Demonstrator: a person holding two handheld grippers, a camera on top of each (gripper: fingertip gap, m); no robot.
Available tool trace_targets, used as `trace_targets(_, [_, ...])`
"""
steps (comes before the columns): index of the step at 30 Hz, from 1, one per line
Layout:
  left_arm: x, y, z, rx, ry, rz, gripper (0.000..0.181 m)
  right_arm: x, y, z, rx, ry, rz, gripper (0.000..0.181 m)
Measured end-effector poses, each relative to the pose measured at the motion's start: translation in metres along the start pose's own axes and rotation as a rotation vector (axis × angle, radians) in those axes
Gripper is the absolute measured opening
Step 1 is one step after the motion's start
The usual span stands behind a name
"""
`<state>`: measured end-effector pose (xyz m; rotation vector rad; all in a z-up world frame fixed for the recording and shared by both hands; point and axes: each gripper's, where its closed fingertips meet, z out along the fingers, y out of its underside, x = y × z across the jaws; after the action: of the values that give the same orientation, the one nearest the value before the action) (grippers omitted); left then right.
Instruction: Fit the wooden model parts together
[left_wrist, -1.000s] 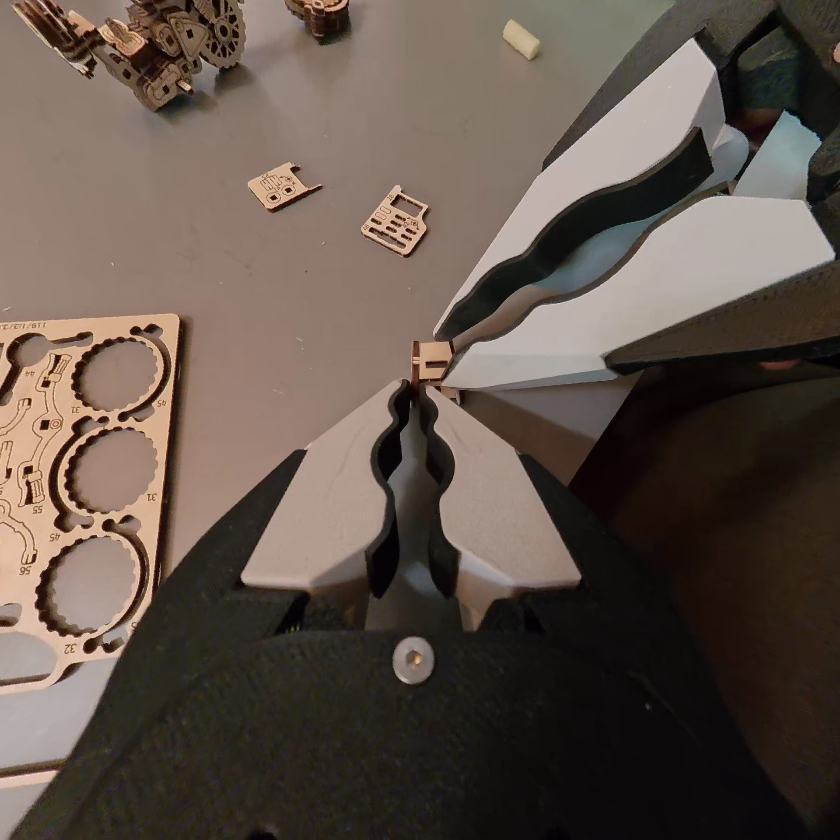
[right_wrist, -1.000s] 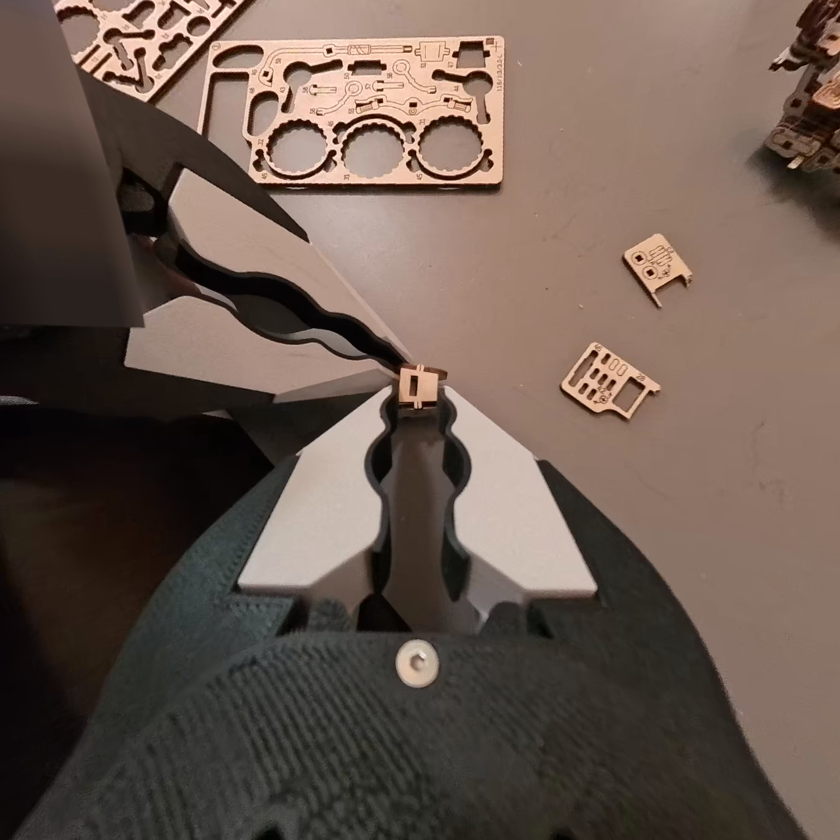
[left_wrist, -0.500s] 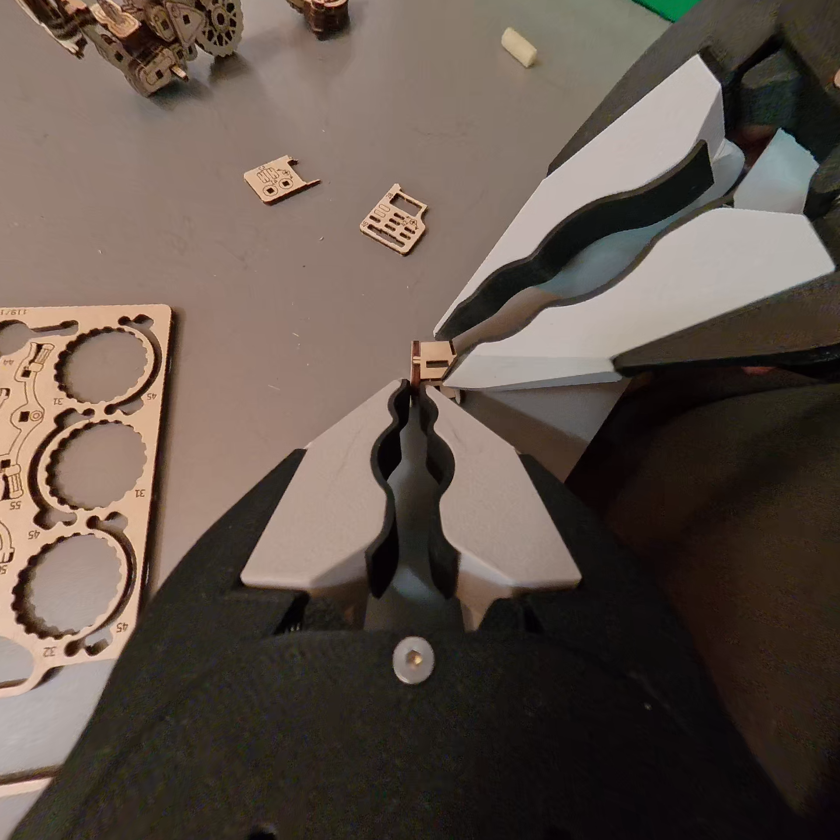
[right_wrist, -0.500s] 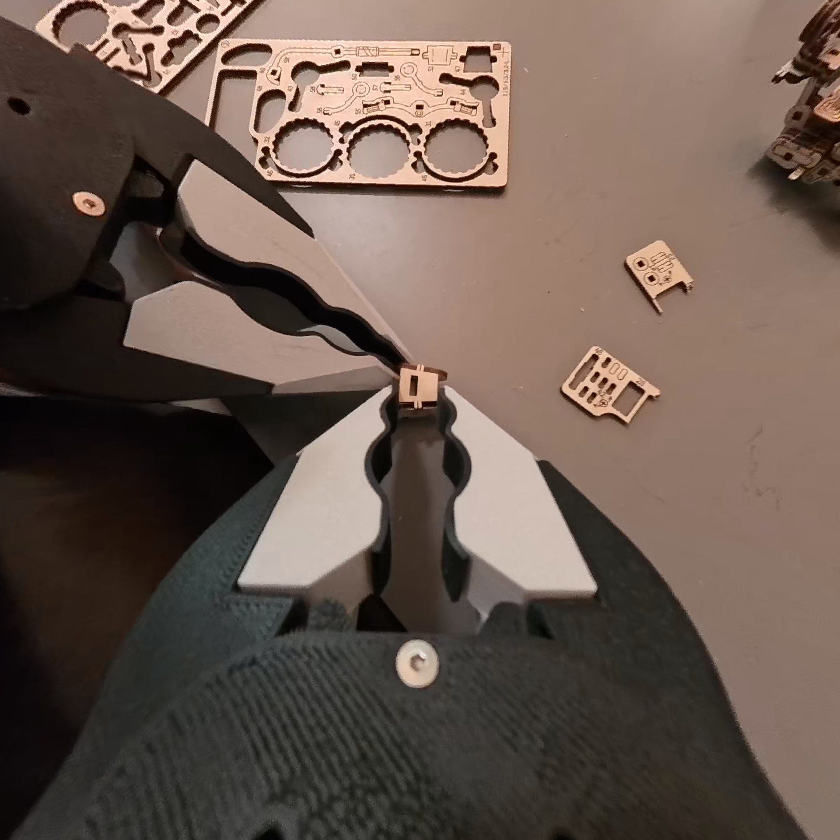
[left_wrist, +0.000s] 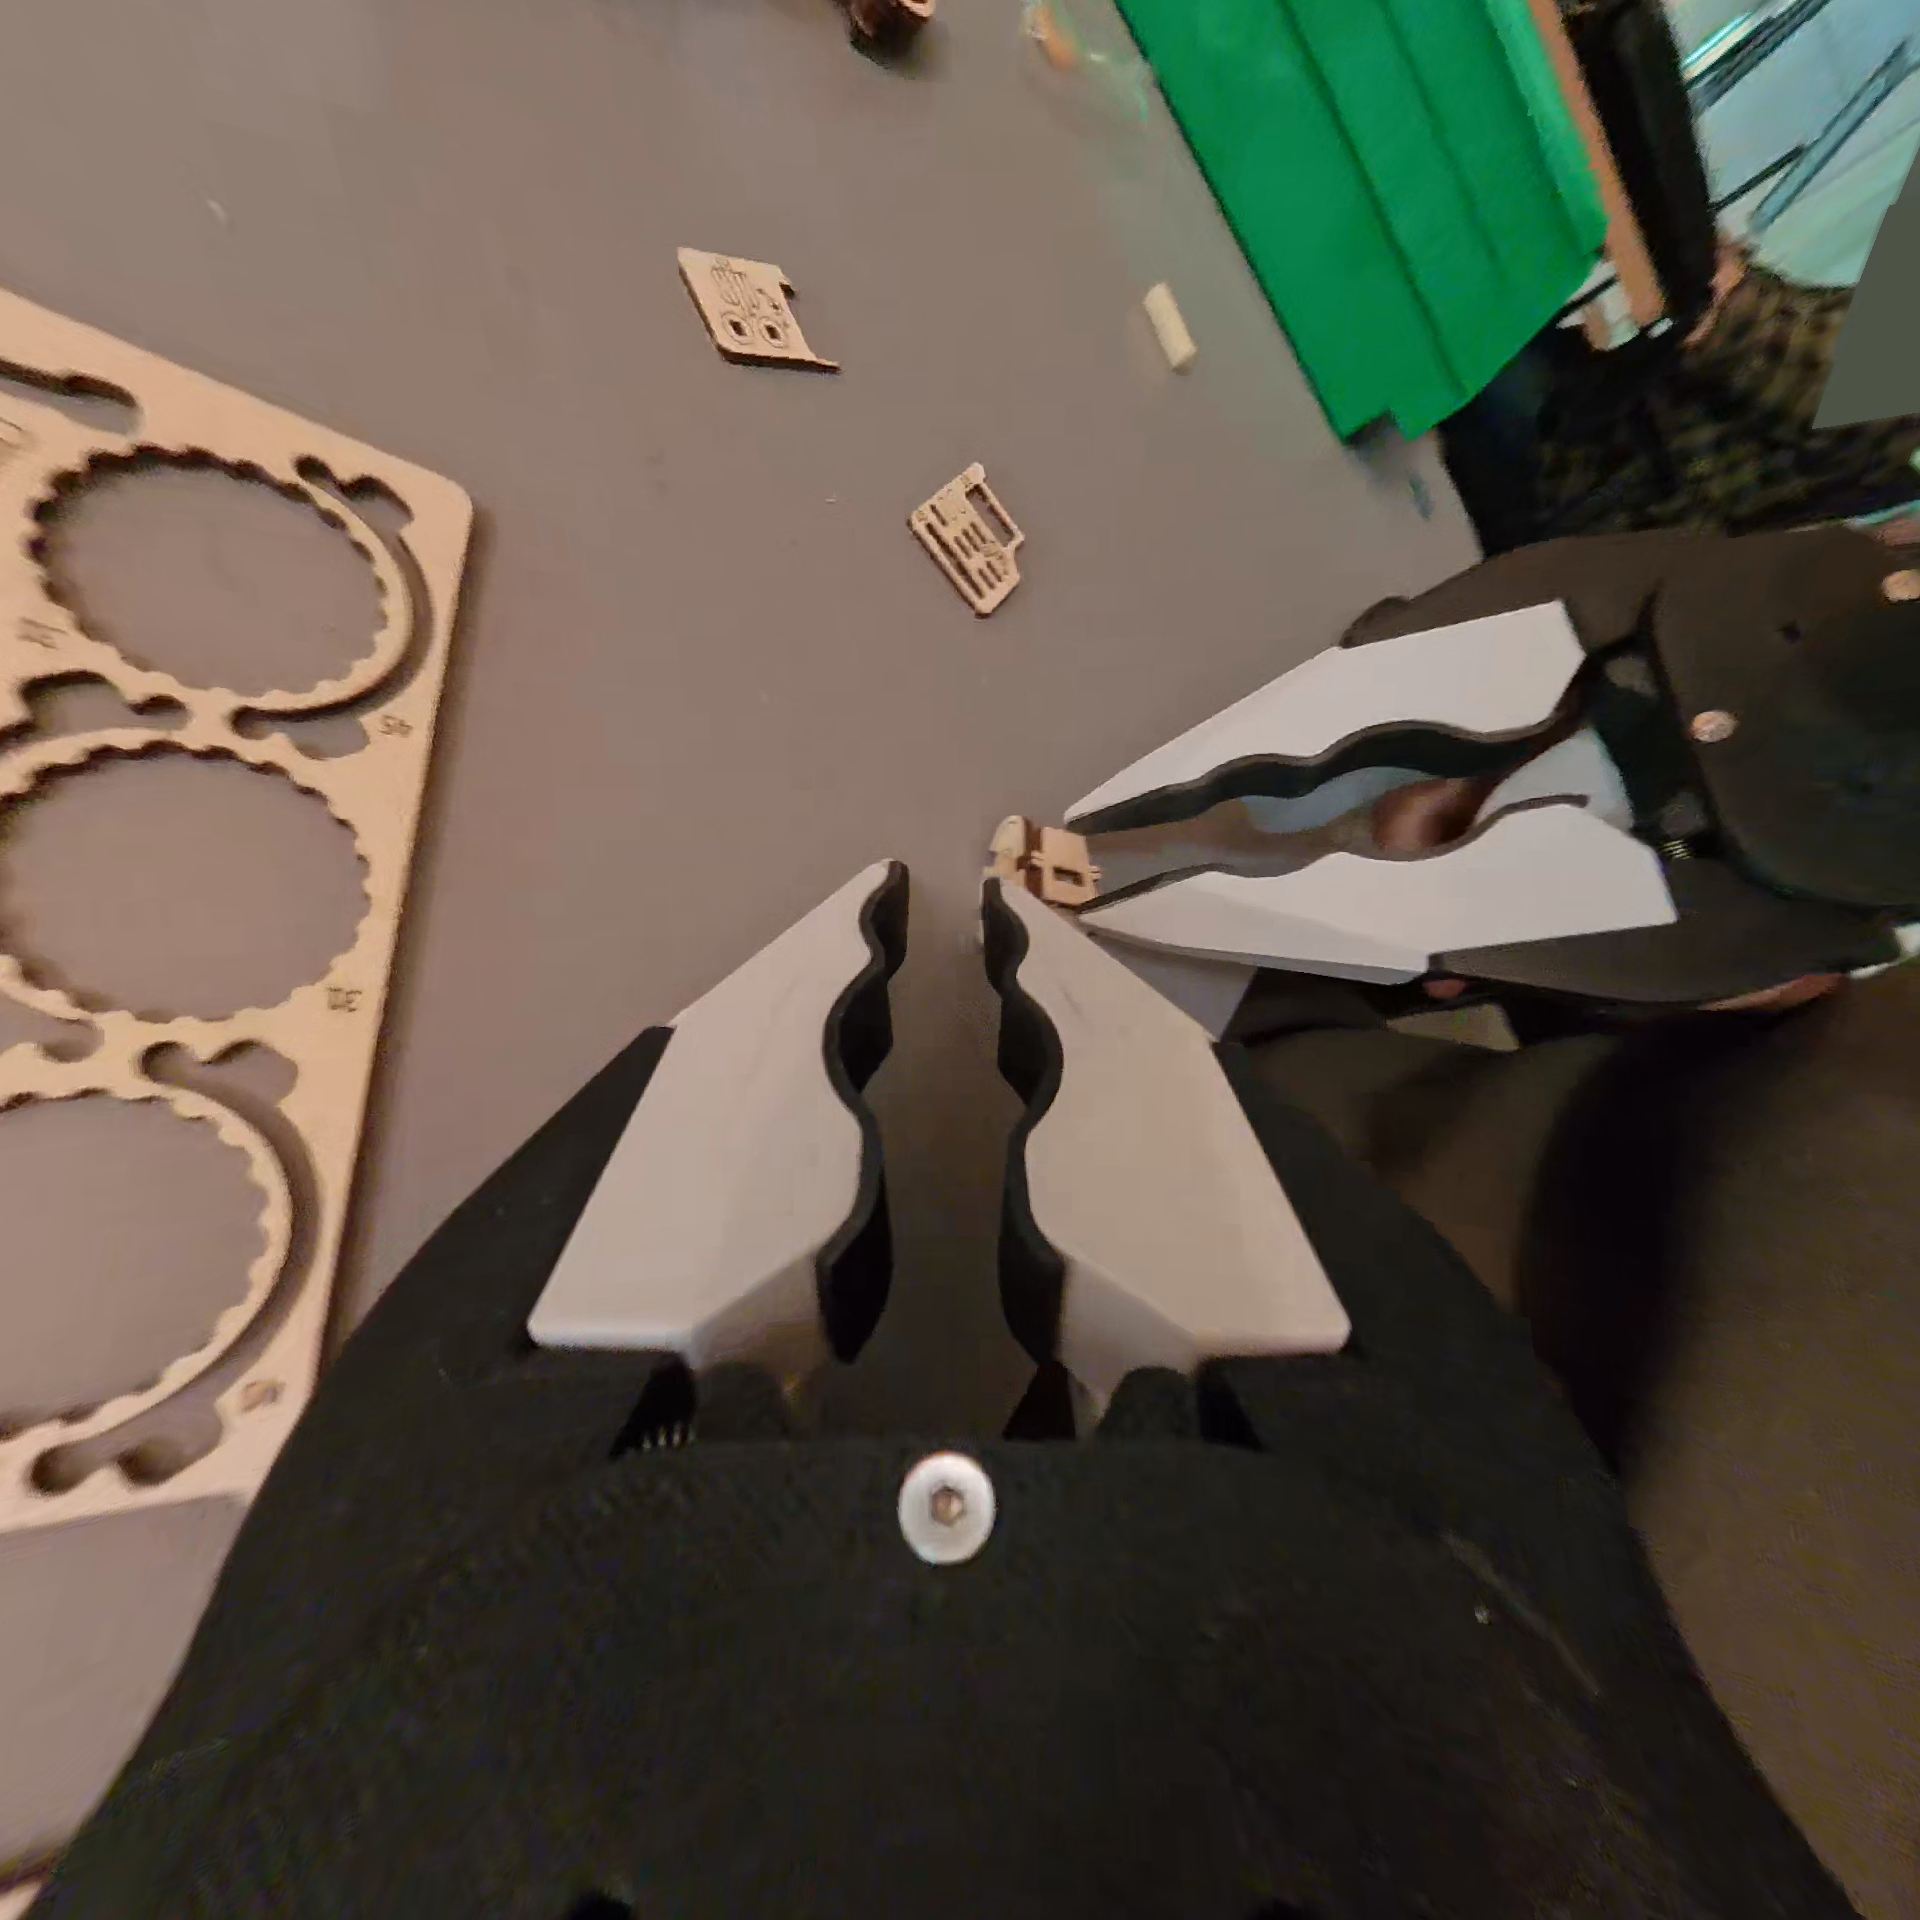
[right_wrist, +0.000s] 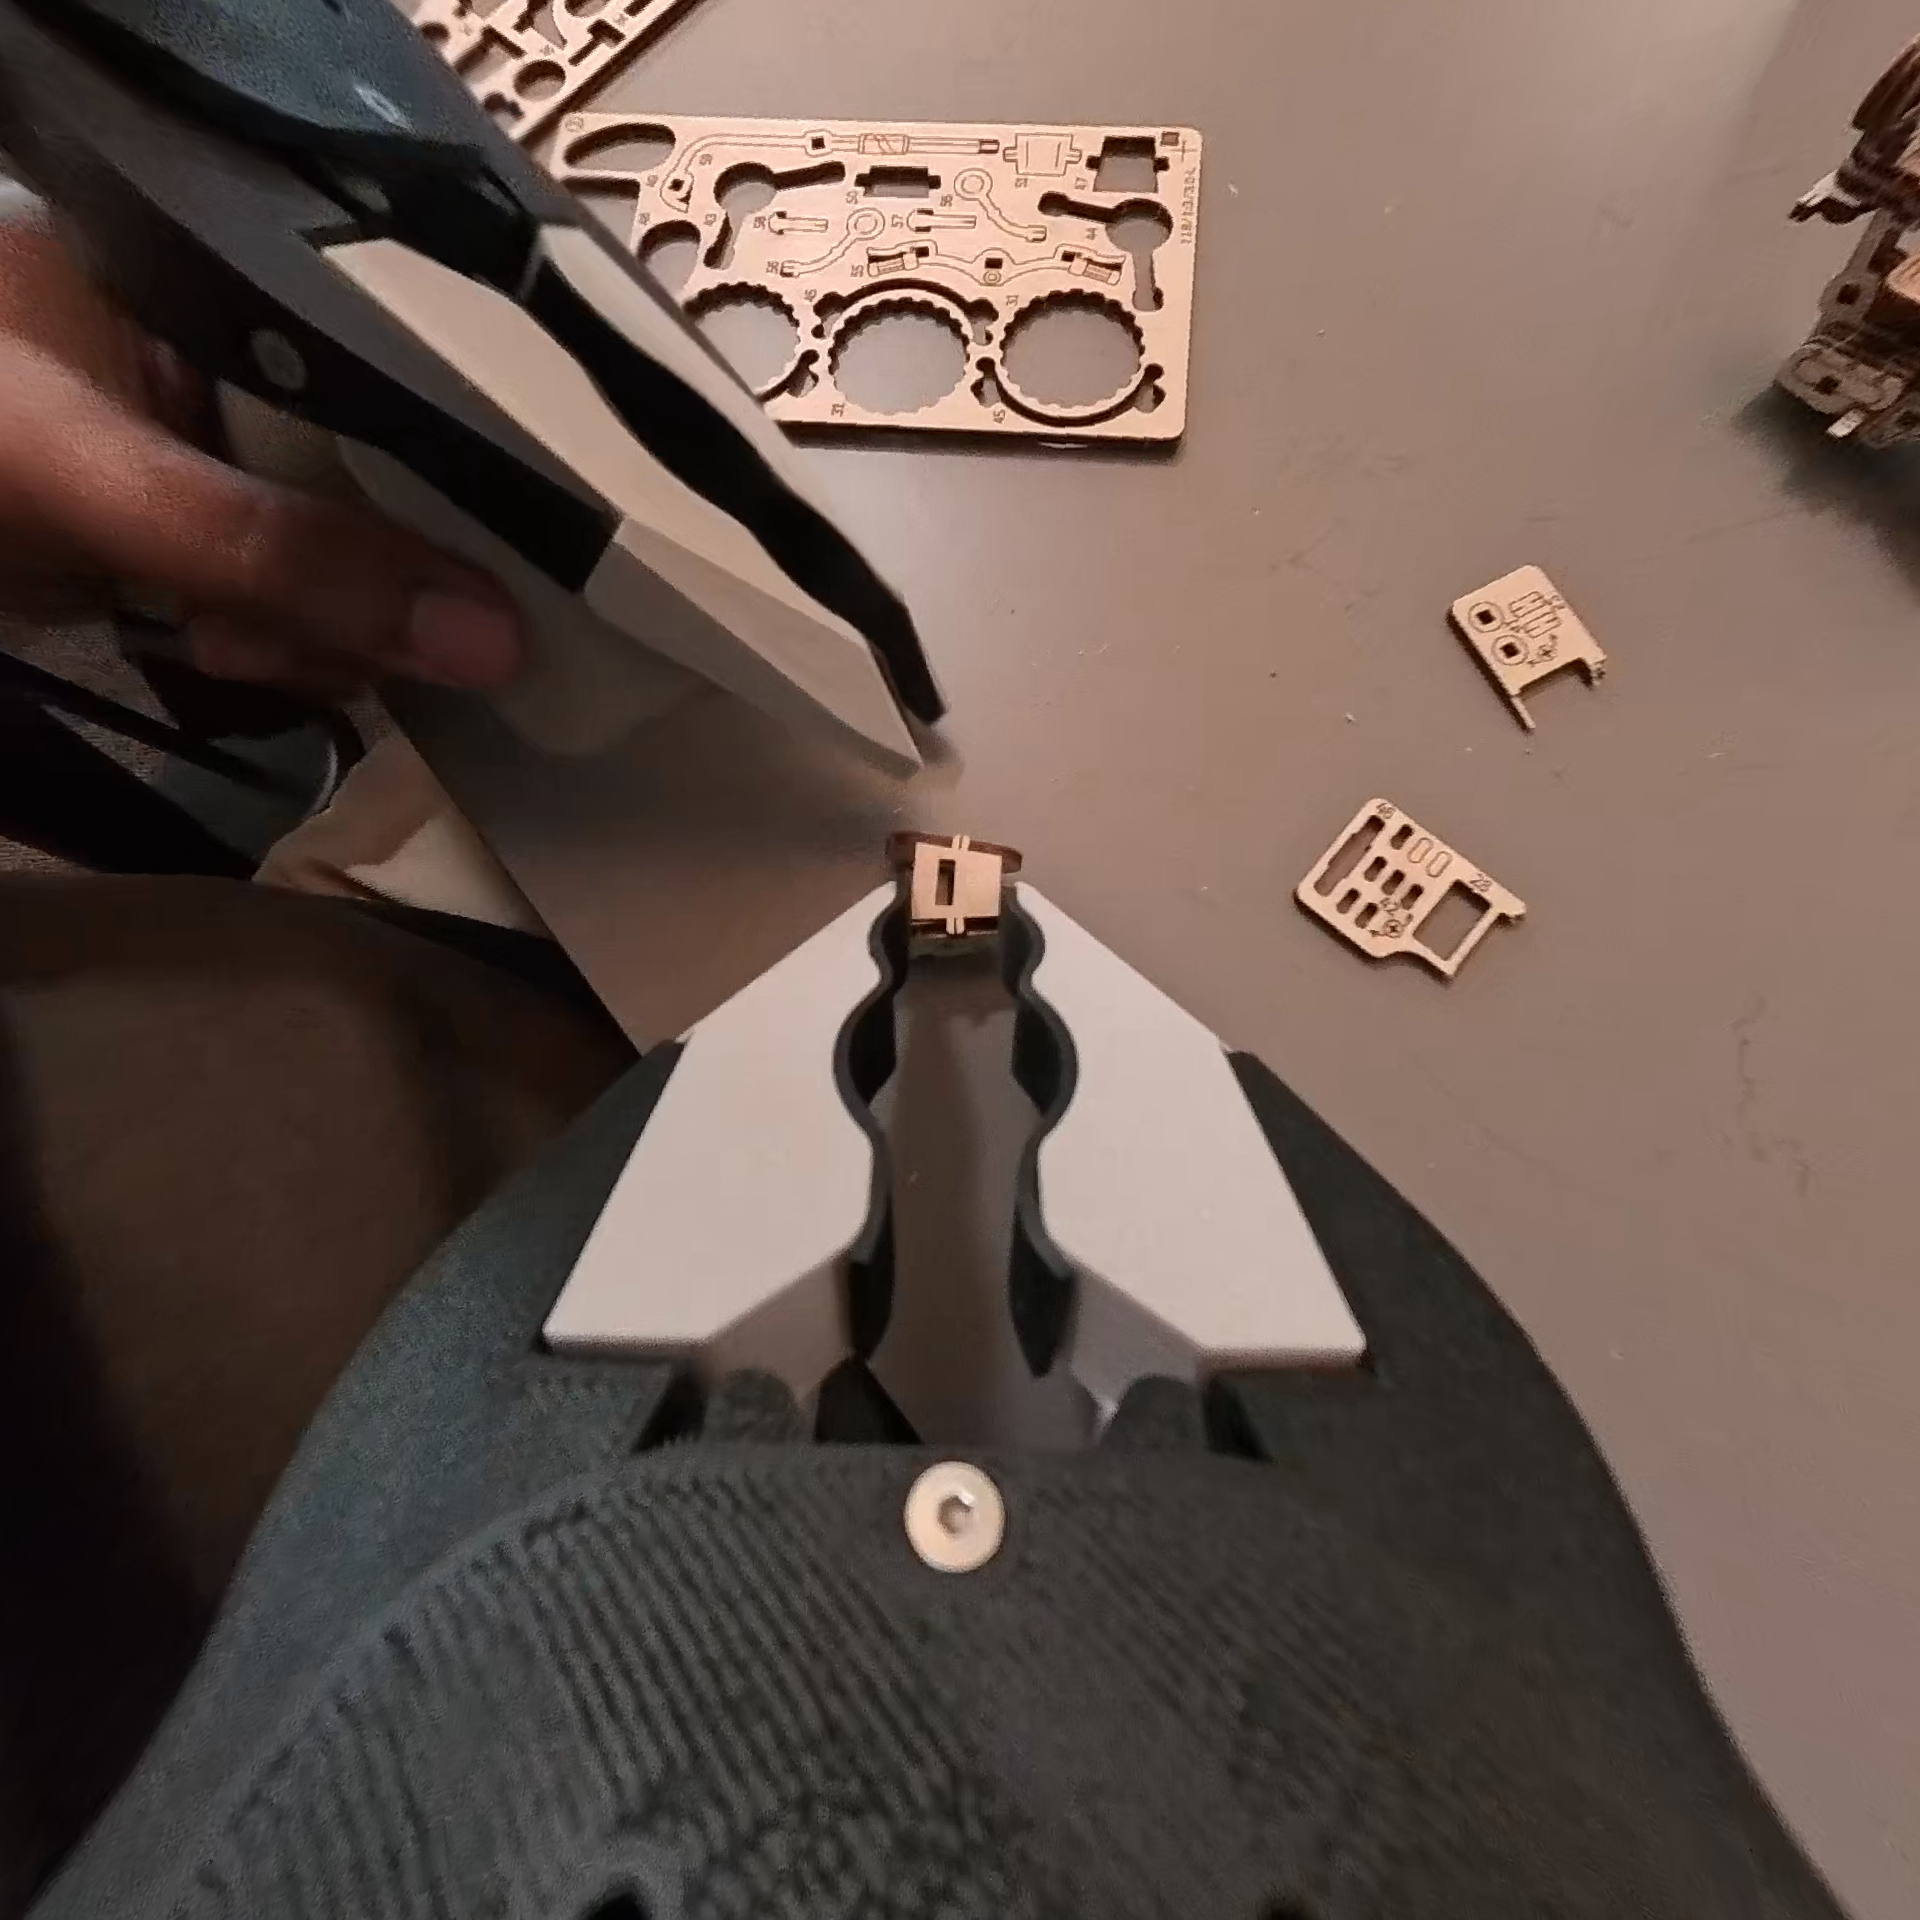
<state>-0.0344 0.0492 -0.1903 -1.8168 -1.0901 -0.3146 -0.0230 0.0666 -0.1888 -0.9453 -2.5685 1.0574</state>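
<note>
My right gripper (right_wrist: 954, 914) is shut on a small wooden assembly (right_wrist: 951, 883), held above the grey table; the assembly also shows in the left wrist view (left_wrist: 1044, 857) at the right gripper's tips (left_wrist: 1081, 862). My left gripper (left_wrist: 943, 894) is open and empty, its jaws a small gap apart, just left of the assembly and apart from it. In the right wrist view the left gripper (right_wrist: 904, 717) is blurred, above and left of the assembly. Two loose flat wooden parts lie on the table: a slotted one (right_wrist: 1408, 888) (left_wrist: 968, 537) and one with two holes (right_wrist: 1525, 639) (left_wrist: 750, 310).
A punched-out wooden sheet with toothed round holes (left_wrist: 239, 810) (right_wrist: 935, 281) lies on the table. A second sheet (right_wrist: 551, 42) and a partly built wooden model (right_wrist: 1860, 312) sit at the edges. A small white block (left_wrist: 1169, 327), green cloth (left_wrist: 1361, 197) and a hand (right_wrist: 260, 561) show. Both grippers' tips are close together, under 4 cm apart. From either gripper's tips it is about 20 centimeters to the partly built wooden model (right_wrist: 1860, 312).
My left gripper has let go of the small wooden assembly, opened and pulled back from it. The right gripper still holds the assembly.
</note>
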Motion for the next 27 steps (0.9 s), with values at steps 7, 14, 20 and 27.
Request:
trace_targets(7, [0.011,-0.003,0.010,0.011,0.062,-0.042,0.012,0.000,0.000,0.000,0.011,-0.020,0.003,0.015])
trace_targets(14, [0.012,-0.001,0.015,0.001,0.054,-0.030,0.010,0.001,0.000,0.000,0.012,-0.018,0.000,0.015])
trace_targets(20, [0.013,0.000,0.014,0.000,0.058,-0.026,0.008,0.000,0.001,0.000,0.015,-0.018,-0.009,0.015])
trace_targets(27, [0.013,0.001,0.013,0.001,0.057,-0.024,0.008,0.000,0.000,-0.001,0.020,-0.003,-0.028,0.015])
